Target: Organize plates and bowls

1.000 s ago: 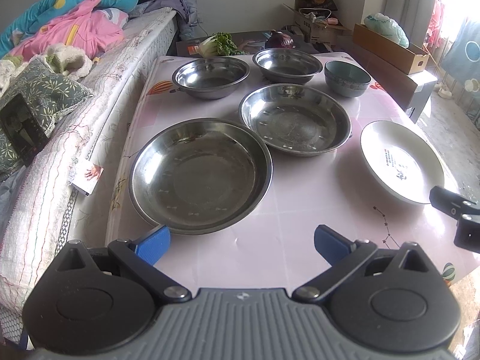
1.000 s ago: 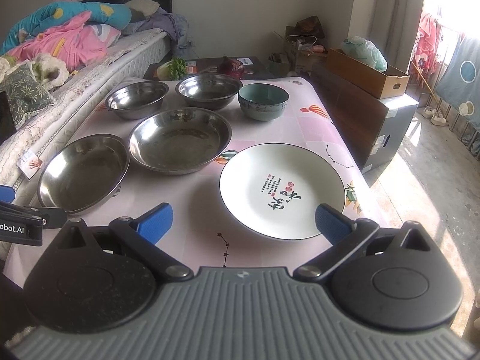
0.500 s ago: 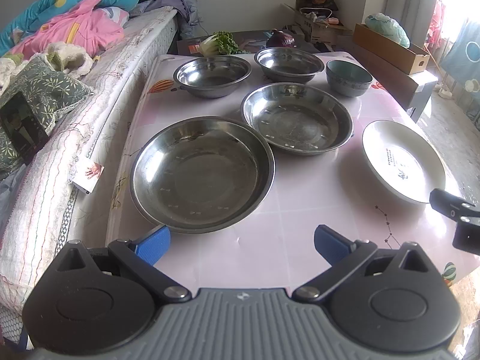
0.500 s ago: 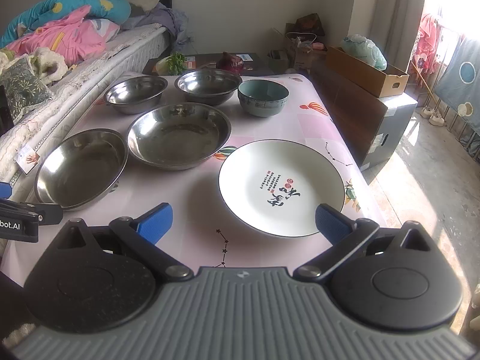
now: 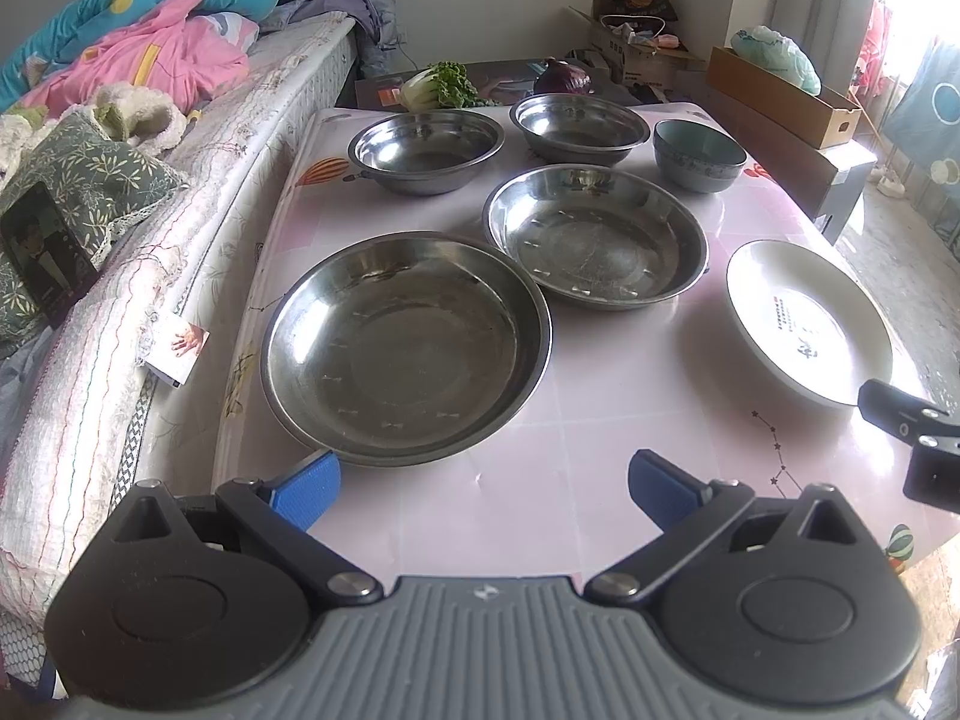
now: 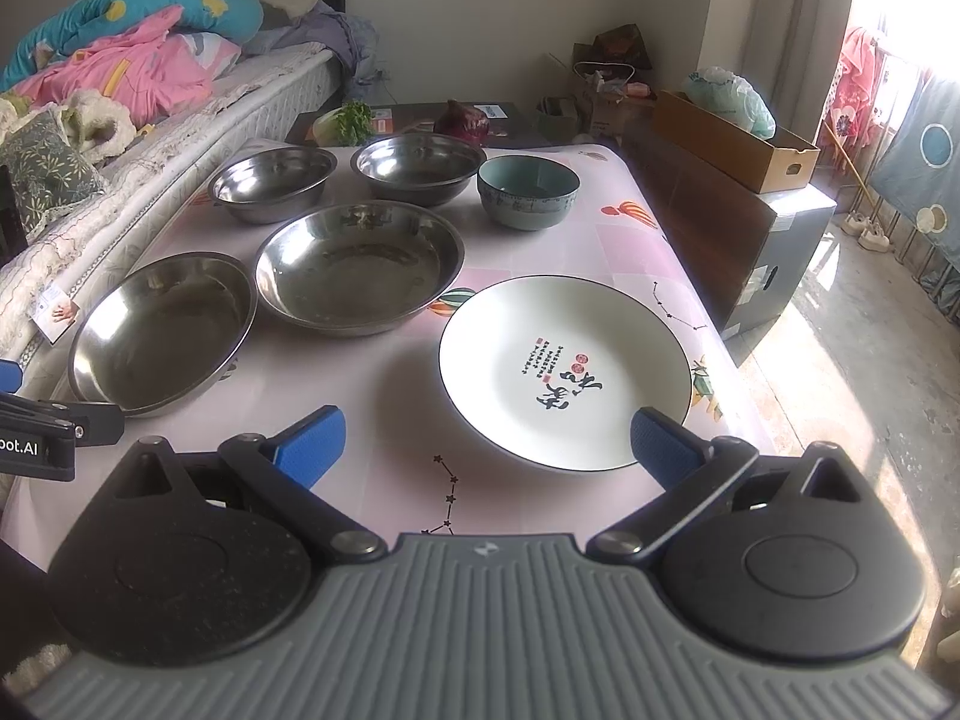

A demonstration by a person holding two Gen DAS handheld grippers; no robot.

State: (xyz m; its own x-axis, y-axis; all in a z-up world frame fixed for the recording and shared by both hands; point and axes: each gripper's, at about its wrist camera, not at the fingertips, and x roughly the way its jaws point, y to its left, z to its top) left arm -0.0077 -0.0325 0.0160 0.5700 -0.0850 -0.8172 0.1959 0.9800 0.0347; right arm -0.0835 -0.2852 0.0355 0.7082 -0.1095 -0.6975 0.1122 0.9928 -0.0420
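Observation:
On the pink table (image 5: 576,492) lie two wide steel plates, a near one (image 5: 405,345) (image 6: 162,333) and a farther one (image 5: 595,235) (image 6: 359,267). Behind them stand two steel bowls, left (image 5: 427,149) (image 6: 273,183) and right (image 5: 579,127) (image 6: 418,167), and a teal ceramic bowl (image 5: 699,155) (image 6: 528,191). A white plate with red and black characters (image 6: 564,372) (image 5: 807,321) lies at the right. My left gripper (image 5: 483,489) is open and empty just before the near steel plate. My right gripper (image 6: 487,441) is open and empty at the white plate's near edge.
A bed with a quilted cover (image 5: 120,276) and heaped clothes (image 5: 144,42) runs along the table's left side. Greens (image 5: 441,87) and a purple cabbage (image 5: 561,78) lie behind the table. A cardboard box (image 6: 735,147) sits on a dark cabinet at the right.
Both grippers have moved slightly forward toward the dishes; the right one has risen a little. Nothing on the table has moved.

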